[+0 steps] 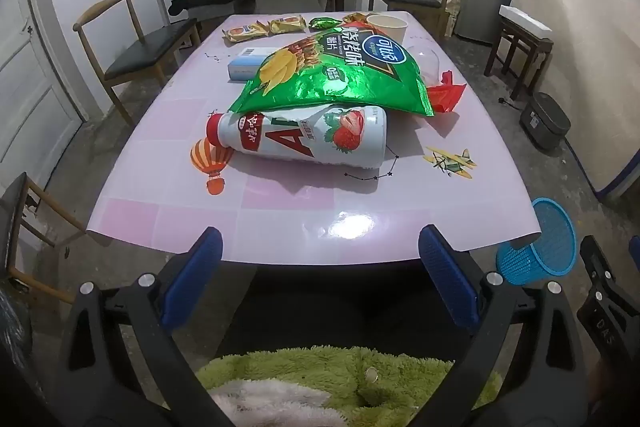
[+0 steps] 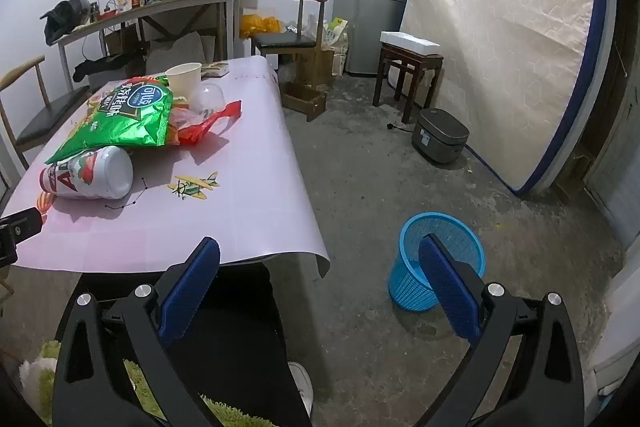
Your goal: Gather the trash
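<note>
- The room has a bare concrete floor [image 2: 360,155], white walls, and a low table [image 1: 280,227] covered by a pale pink cloth printed with a hot-air balloon and a small aeroplane.
- The left gripper [image 1: 320,251] hangs just off the near edge of the tabletop, its blue-padded jaws spread as wide as they go, with nothing between them.
- The right gripper [image 2: 320,263] is held off the near right corner of the tabletop, over the floor, jaws equally wide and empty.
- Below both grippers shows a fuzzy green and white garment on the person's lap.
- Nearest the left gripper, toward the middle of the tabletop, a white strawberry drink bottle [image 1: 308,137] lies on its side, red cap pointing to the left edge.
- A large green chip bag [image 1: 340,71] lies behind it, its lower edge resting over the bottle.
- A red wrapper [image 1: 448,93] pokes out from under the bag on the right side.
- A blue-and-white box [image 1: 248,65] sits just left of the bag.
- A clear plastic dome lid [image 2: 206,97] sits behind the red wrapper, toward the right edge.
- Along the far edge lie several small snack packets [image 1: 264,29] and a paper cup [image 1: 387,25] standing upright.
- A blue mesh wastebasket [image 2: 436,263] stands on the floor to the right of the table's near right corner, behind the right gripper's right finger in its own view.
- Farther off stand chairs, a cluttered side table, a grey fridge, and a mattress leaning on the wall.
</note>
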`<state>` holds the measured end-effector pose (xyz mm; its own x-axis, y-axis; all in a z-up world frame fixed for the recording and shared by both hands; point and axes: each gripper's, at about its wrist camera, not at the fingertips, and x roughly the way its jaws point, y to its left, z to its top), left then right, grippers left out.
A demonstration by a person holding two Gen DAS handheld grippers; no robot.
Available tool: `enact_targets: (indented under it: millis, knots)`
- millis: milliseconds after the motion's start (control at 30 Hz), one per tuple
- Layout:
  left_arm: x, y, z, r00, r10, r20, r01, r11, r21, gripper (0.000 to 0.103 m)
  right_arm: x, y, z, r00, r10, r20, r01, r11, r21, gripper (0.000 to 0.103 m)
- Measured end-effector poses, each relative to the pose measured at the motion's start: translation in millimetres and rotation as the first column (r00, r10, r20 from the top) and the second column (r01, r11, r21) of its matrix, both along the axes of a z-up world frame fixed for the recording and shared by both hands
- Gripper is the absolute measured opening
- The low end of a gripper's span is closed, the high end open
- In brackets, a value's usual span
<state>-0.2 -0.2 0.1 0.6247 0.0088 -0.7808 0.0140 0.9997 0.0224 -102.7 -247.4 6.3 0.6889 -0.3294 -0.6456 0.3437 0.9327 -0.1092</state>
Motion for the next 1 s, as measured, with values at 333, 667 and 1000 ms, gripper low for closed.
enact_targets:
  millis: [333, 667, 1000]
  knots:
    - [2, 1, -2, 1.000, 0.008, -0.008, -0.008, 1.000, 0.001, 0.094, 1, 0, 0, 1.000, 0.001, 0.005, -0.001, 1.000, 0.006, 0.097]
    - [3, 2, -6, 1.000, 0.011, -0.023, -0.011, 1.000, 0.004, 0.094, 1, 0, -3, 1.000, 0.001, 0.003, -0.001, 1.000, 0.013, 0.097]
    - [3, 2, -7, 1.000, 0.011, -0.025, -0.011, 1.000, 0.005, 0.094, 3, 0, -4, 1.000, 0.000, 0.002, 0.000, 1.000, 0.019, 0.097]
